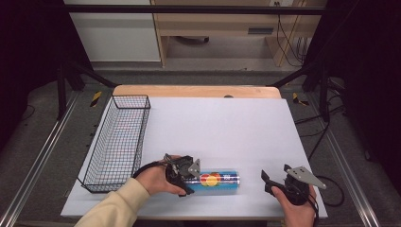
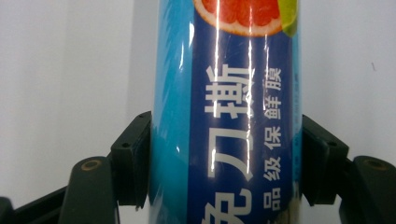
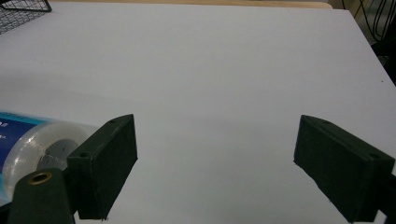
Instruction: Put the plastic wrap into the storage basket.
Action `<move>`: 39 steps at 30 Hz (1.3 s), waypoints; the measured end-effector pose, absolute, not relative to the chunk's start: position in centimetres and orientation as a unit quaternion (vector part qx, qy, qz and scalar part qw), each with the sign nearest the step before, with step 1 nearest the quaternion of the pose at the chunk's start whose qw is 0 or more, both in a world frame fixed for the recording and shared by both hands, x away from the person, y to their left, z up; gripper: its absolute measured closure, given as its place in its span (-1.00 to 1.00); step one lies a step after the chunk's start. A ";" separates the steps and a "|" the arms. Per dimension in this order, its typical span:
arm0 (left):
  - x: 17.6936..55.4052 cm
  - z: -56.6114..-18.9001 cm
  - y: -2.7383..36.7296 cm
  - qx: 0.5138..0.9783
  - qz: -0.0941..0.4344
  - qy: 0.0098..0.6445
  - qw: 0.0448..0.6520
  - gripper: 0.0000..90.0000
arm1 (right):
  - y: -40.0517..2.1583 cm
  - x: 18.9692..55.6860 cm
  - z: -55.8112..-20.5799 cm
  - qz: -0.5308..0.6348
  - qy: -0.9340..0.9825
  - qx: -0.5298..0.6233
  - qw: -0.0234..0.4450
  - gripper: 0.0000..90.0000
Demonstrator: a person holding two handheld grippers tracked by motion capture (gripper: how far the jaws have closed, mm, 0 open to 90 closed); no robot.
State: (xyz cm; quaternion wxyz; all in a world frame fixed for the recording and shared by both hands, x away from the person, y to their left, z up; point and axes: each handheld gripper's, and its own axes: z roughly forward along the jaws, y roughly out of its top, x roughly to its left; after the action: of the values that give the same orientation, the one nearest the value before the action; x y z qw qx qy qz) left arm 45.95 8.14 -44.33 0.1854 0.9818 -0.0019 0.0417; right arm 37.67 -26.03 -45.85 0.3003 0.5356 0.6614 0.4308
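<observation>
Left gripper (image 1: 185, 177) pinches blue cylindrical cling-film roll (image 1: 218, 181) near its end; lift level, then carry to black wire basket (image 1: 118, 142). Right gripper (image 3: 217, 161) spread, idle.

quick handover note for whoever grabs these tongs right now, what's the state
Left tongs: shut on the blue cling film roll, pads on both its sides; the roll lies on the white table.
Right tongs: open, nothing between them, resting near the roll's right end.
Wire basket: at the table's left, nothing in it.
Done: roll gripped.
Left: probably lift it into the basket.
</observation>
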 end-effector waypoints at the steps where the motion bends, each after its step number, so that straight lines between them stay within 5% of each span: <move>1: 45.9 -44.3 8.1 0.981 0.041 -0.002 0.187 -0.29 | -26.0 37.7 -45.9 0.431 0.661 0.536 0.299 -0.70; 22: 45.2 -42.9 8.1 0.974 0.041 0.004 0.223 -0.29 | -26.1 37.6 -45.8 0.430 0.659 0.538 0.302 -0.69; 39: 45.9 -37.9 8.5 0.959 0.084 0.045 0.268 -0.29 | -25.8 37.5 -45.7 0.417 0.657 0.542 0.317 -0.69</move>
State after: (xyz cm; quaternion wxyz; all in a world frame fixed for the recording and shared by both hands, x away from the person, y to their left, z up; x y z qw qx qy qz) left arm 45.90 8.48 -37.93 0.2681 0.9587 0.0452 0.0836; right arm 37.50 -25.83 -45.70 0.3166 0.5420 0.6571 0.4174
